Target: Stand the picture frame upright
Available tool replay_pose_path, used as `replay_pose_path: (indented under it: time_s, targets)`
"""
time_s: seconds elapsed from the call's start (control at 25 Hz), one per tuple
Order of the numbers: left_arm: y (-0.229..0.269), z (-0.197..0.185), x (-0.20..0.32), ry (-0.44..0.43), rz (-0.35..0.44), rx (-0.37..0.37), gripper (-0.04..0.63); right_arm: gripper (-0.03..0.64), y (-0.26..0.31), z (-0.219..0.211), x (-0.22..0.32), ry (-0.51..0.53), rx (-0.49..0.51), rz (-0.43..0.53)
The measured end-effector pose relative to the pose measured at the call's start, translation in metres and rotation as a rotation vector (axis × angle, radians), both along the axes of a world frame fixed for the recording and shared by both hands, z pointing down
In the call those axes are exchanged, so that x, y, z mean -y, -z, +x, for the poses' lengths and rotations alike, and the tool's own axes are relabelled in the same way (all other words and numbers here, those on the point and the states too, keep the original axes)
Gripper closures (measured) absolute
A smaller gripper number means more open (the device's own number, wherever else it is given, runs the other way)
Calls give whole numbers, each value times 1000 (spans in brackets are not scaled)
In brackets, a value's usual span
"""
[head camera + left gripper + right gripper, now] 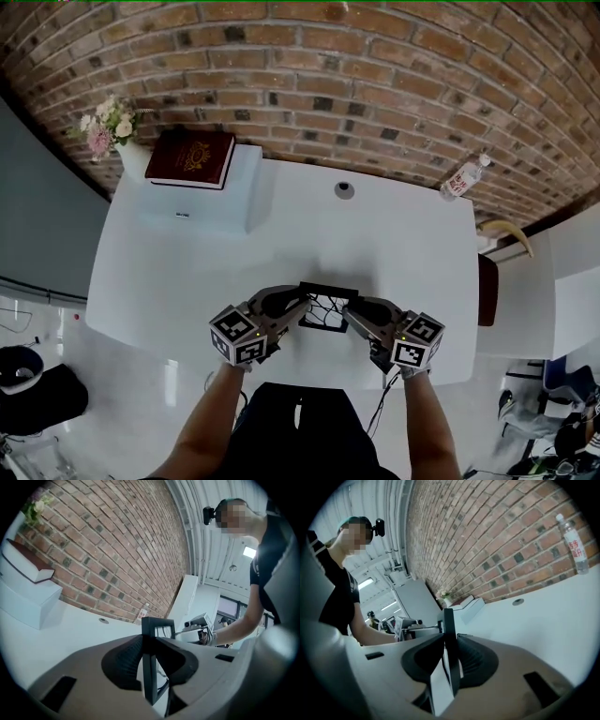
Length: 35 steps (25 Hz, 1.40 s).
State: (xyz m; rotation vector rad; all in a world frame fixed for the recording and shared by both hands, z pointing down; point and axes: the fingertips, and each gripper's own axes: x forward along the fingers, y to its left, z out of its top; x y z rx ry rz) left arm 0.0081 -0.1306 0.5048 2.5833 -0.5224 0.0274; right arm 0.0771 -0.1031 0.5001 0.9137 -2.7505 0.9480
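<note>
The black picture frame [327,292] is near the front edge of the white table [187,272], raised on edge between my two grippers. My left gripper [302,309] is shut on the frame's left side. In the left gripper view the frame's upright edge [149,663] runs between the ribbed pads [124,660] of that gripper [150,670]. My right gripper [352,315] is shut on the frame's right side. In the right gripper view the thin black edge [450,639] is pinched in the right gripper [451,667], with a white backing piece [440,688] below it.
A white box [220,202] bearing a dark red book [192,157] stands at the back left, beside a vase of flowers [111,127]. A water bottle [464,178] stands at the back right and a round grommet [344,190] lies mid-table. A brick wall [375,84] runs behind.
</note>
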Motion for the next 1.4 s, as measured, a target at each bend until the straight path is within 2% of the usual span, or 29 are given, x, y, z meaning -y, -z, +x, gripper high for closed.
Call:
replay_pose_path:
  time_s: [0.2, 0.36, 0.48, 0.64, 0.8, 0.92, 1.04, 1.08, 1.16, 1.32, 1.4]
  targets:
    - [16, -11, 15, 17, -8, -67, 505, 531, 22, -8, 20, 90, 14, 37]
    - [28, -12, 30, 41, -7, -109, 508, 529, 30, -7, 41, 103, 30, 55]
    - [30, -8, 42, 52, 1, -107, 508, 525, 32, -2, 55, 108, 35, 51]
    - [31, 5, 55, 27, 32, -65, 508, 515, 31, 1, 70, 138, 30, 47]
    - [29, 20, 69, 20, 84, -5, 508, 536, 33, 5, 86, 162, -20, 103]
    - [26, 25, 84, 72, 131, 72, 492, 543, 35, 13, 99, 158, -27, 134]
    - [26, 25, 104, 154, 159, 114, 422, 545, 36, 23, 117, 146, -23, 155]
    - [25, 21, 110, 191, 164, 121, 417, 545, 36, 27, 123, 136, -21, 158]
    - [22, 12, 120, 257, 161, 134, 431, 545, 37, 35, 136, 112, -13, 164]
    - [19, 2, 132, 313, 153, 139, 580, 545, 36, 50, 165, 86, -24, 181]
    - [17, 3, 135, 327, 144, 132, 589, 545, 35, 54, 181, 83, -31, 192]
